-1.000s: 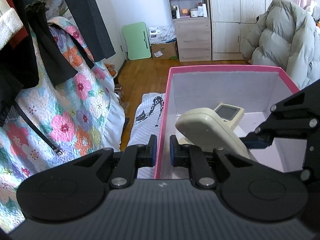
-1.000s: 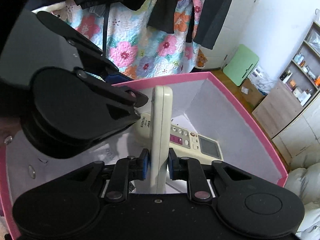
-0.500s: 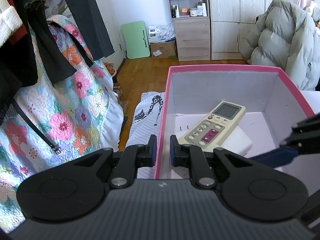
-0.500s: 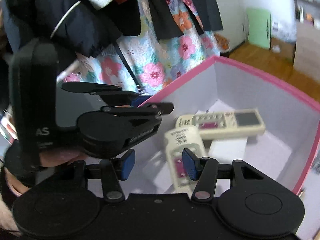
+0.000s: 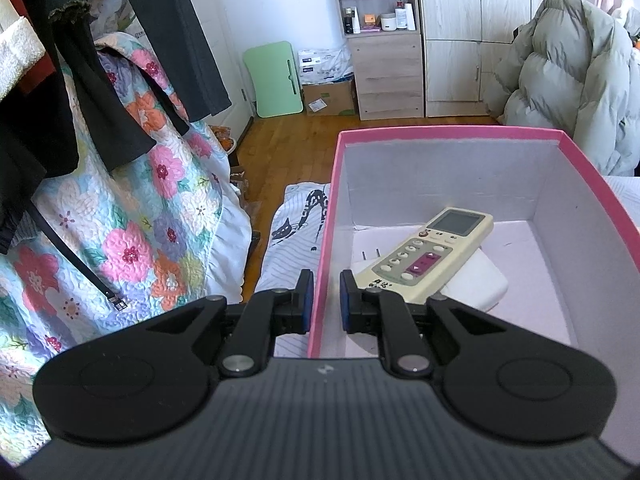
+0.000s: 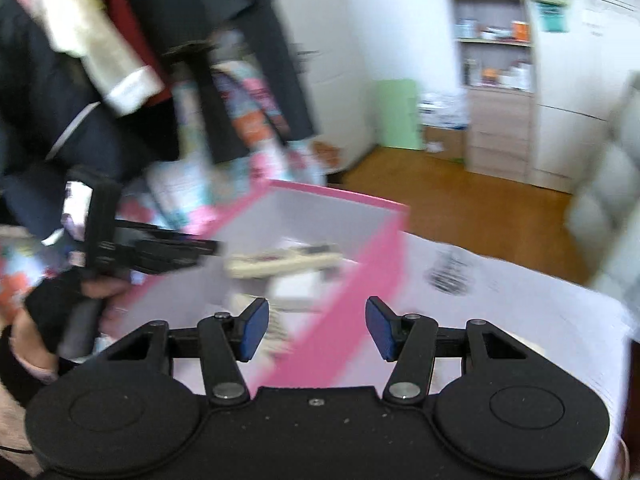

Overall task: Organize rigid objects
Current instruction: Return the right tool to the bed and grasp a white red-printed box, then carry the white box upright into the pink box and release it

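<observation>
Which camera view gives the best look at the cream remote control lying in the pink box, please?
The left wrist view: the remote control is sharp there, face up, its screen and buttons plain, resting partly on a white block inside the pink box. The right wrist view shows it only as a motion-blurred cream streak.

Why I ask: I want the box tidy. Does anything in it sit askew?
Yes. The cream remote lies diagonally in the pink box, propped on a white block rather than flat. The left gripper pinches the box wall.
</observation>
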